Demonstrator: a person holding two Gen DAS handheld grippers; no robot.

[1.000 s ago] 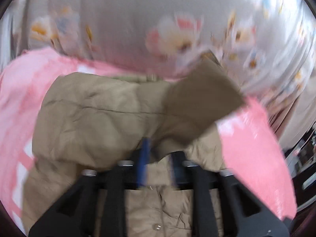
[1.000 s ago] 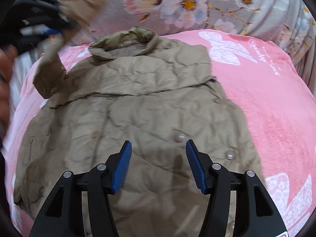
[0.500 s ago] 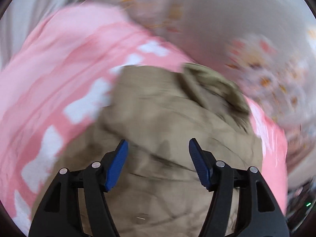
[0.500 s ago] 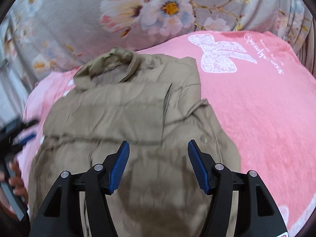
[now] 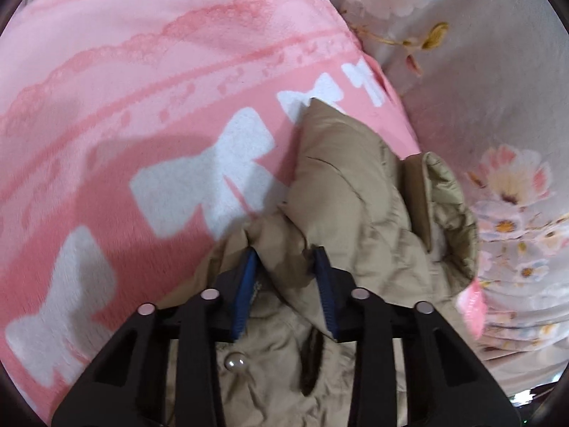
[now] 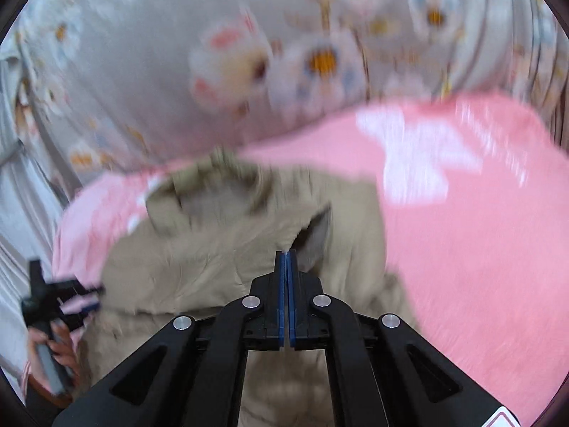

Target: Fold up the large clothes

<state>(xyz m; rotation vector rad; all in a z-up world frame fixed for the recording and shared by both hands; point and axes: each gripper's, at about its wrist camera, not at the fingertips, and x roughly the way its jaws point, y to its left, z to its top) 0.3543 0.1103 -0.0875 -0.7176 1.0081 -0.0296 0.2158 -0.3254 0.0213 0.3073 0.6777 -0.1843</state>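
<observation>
A tan quilted jacket [image 5: 359, 192] lies on a pink blanket [image 5: 142, 71], its collar [image 5: 451, 213] toward the floral bedding. My left gripper [image 5: 284, 259] is closed down on a thick fold of the jacket's left side, blue pads pressing the bunched fabric. In the right wrist view the jacket [image 6: 213, 249] is blurred. My right gripper [image 6: 286, 256] is fully shut with a thin edge of the jacket's right side pinched at its tips. The left gripper [image 6: 60, 302] also shows there at the far left, in a hand.
Grey floral bedding [image 6: 249, 53] rises behind the blanket and fills the right of the left wrist view [image 5: 498, 106]. The pink blanket [image 6: 480, 231] with white bow prints spreads right of the jacket. A metal snap [image 5: 234, 360] shows on the jacket near my left gripper.
Both grippers were open half a second ago; now both have closed on the jacket's sides. One second ago the left gripper held a sleeve flap up, which it has since laid down.
</observation>
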